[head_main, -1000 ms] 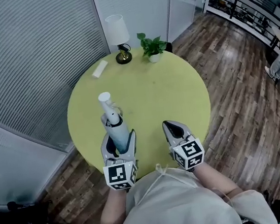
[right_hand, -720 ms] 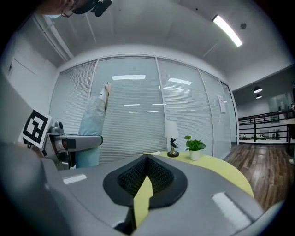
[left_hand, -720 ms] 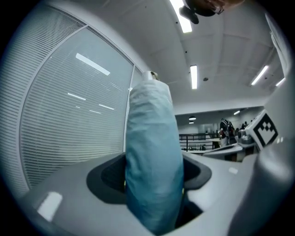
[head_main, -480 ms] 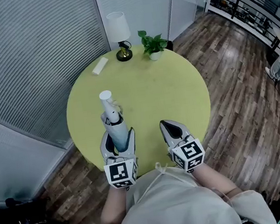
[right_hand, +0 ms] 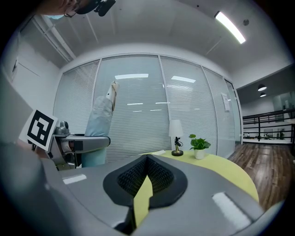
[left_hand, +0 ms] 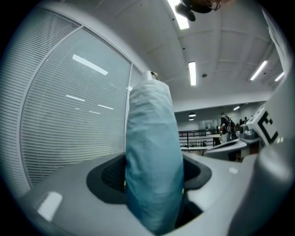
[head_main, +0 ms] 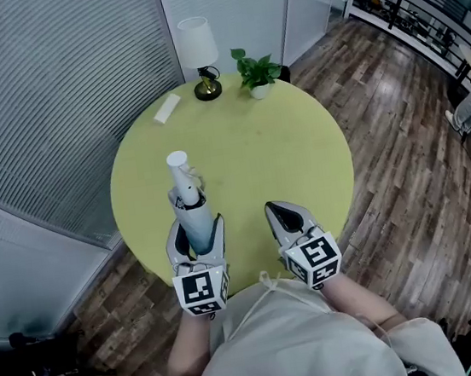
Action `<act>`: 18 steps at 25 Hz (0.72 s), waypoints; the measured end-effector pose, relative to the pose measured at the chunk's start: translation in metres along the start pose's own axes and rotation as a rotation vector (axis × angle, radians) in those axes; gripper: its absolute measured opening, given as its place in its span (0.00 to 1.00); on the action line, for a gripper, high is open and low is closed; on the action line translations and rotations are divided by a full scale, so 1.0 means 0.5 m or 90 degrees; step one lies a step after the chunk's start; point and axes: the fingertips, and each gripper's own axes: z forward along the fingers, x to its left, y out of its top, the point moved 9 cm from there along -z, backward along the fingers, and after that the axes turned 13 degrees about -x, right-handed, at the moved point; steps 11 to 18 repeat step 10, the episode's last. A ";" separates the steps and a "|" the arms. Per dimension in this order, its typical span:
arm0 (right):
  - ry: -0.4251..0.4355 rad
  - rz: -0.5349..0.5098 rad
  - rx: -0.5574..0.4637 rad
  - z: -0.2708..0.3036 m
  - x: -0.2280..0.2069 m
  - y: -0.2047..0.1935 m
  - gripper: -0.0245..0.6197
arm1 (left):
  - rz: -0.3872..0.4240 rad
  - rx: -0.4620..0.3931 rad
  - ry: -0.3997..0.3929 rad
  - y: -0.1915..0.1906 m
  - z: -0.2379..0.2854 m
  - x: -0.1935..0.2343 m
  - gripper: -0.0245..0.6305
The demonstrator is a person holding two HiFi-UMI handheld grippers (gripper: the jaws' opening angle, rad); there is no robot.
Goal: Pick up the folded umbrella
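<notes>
Folded umbrella (head_main: 197, 222) stands upright, clamped between the pads of the left tongs (head_main: 196, 228) over the near left edge of the round yellow tabletop (head_main: 282, 151). Its pale blue fabric fills the gap between the jaws, and its white end points up. Whether its lower end touches the tabletop cannot be determined. The right tongs (head_main: 275, 209) sit just beside, jaws together with nothing between them. At the far edge stand a lamp (head_main: 198, 46) and a potted plant (head_main: 256, 70), with a flat white object (head_main: 167, 109) near them.
</notes>
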 end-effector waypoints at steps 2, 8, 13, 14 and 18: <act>0.003 0.000 0.002 -0.002 -0.001 -0.002 0.03 | 0.001 0.003 0.003 -0.002 0.000 0.001 0.50; 0.009 -0.013 0.009 0.007 0.007 -0.011 0.04 | -0.004 0.013 0.002 -0.012 0.006 0.006 0.50; 0.011 -0.011 0.011 0.013 0.011 -0.015 0.04 | -0.004 0.018 -0.001 -0.017 0.007 0.008 0.50; 0.011 -0.011 0.011 0.013 0.011 -0.015 0.04 | -0.004 0.018 -0.001 -0.017 0.007 0.008 0.50; 0.011 -0.011 0.011 0.013 0.011 -0.015 0.04 | -0.004 0.018 -0.001 -0.017 0.007 0.008 0.50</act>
